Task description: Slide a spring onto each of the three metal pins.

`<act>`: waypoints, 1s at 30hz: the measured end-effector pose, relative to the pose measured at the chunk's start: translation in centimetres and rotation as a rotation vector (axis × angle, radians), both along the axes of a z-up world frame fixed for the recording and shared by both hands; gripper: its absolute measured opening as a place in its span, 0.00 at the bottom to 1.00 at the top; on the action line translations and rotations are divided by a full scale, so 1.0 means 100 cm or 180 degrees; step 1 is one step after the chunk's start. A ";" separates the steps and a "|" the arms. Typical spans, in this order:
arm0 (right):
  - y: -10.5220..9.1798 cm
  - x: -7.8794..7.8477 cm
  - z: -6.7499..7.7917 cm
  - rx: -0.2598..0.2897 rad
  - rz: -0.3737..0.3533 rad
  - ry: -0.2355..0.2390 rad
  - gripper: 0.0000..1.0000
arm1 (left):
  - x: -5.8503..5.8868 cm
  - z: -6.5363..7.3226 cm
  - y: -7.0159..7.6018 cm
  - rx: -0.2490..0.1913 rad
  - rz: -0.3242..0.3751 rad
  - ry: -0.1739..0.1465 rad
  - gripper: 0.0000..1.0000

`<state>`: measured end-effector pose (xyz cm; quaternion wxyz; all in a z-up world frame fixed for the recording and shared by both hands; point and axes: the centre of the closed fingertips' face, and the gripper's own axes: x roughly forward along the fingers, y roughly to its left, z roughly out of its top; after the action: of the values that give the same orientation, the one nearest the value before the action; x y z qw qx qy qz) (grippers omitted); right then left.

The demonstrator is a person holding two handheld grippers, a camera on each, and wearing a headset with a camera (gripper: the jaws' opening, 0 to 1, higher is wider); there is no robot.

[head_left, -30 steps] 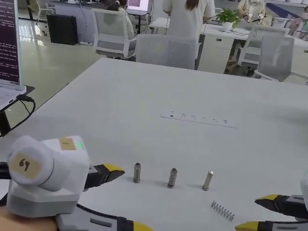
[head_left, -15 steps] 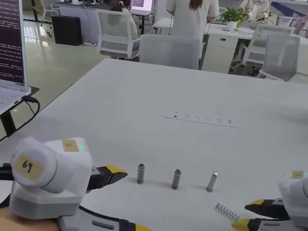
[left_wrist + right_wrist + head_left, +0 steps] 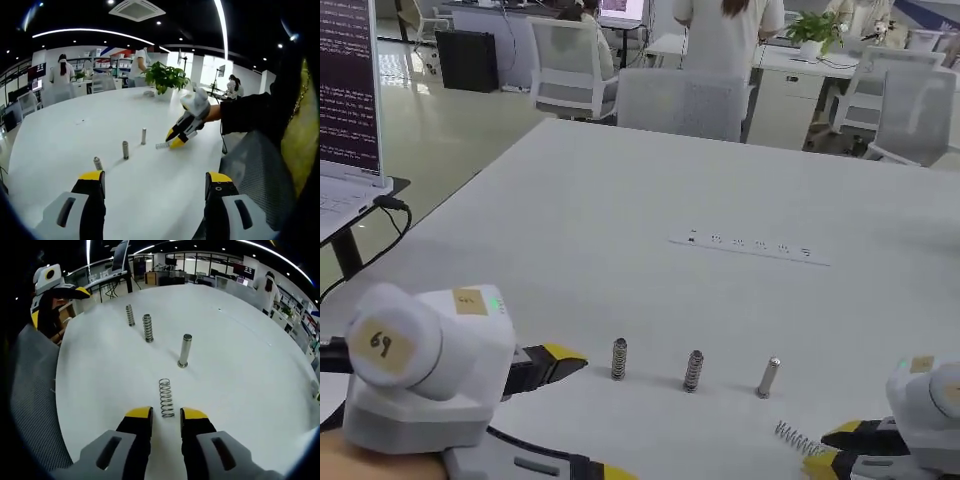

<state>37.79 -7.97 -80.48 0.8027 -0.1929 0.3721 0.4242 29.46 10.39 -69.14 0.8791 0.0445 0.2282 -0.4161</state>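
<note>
Three metal pins stand in a row on the white table (image 3: 620,250). The left pin (image 3: 619,359) and the middle pin (image 3: 694,370) each carry a spring; the right pin (image 3: 768,377) is bare. A loose spring (image 3: 792,436) lies flat in front of the bare pin. My right gripper (image 3: 166,414) is open, its narrow gap straddling the near end of that spring (image 3: 166,396), with the bare pin (image 3: 184,350) beyond. My left gripper (image 3: 154,177) is wide open and holds nothing, just left of the left pin (image 3: 97,163).
A flush socket strip (image 3: 748,245) is set into the table behind the pins. A laptop (image 3: 345,110) stands off the table's left edge. Office chairs (image 3: 680,105) and people are at the far side.
My right gripper has come in from the right up to the loose spring, its tips now at the spring's end. The left gripper has stayed put. The head camera has shifted.
</note>
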 end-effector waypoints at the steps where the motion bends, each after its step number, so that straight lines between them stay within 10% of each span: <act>1: 0.000 0.000 -0.001 0.0005 -0.0003 0.0011 0.20 | 0.000 0.000 0.000 0.0000 0.0002 -0.0002 0.79; 30: 0.003 0.000 -0.002 -0.0073 0.0165 -0.0068 0.08 | -0.003 -0.002 0.001 -0.0006 -0.0008 0.0017 0.77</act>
<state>37.81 -7.66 -80.69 0.7931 -0.2162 0.3632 0.4385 29.14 10.47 -69.33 0.8780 0.0428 0.2301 -0.4176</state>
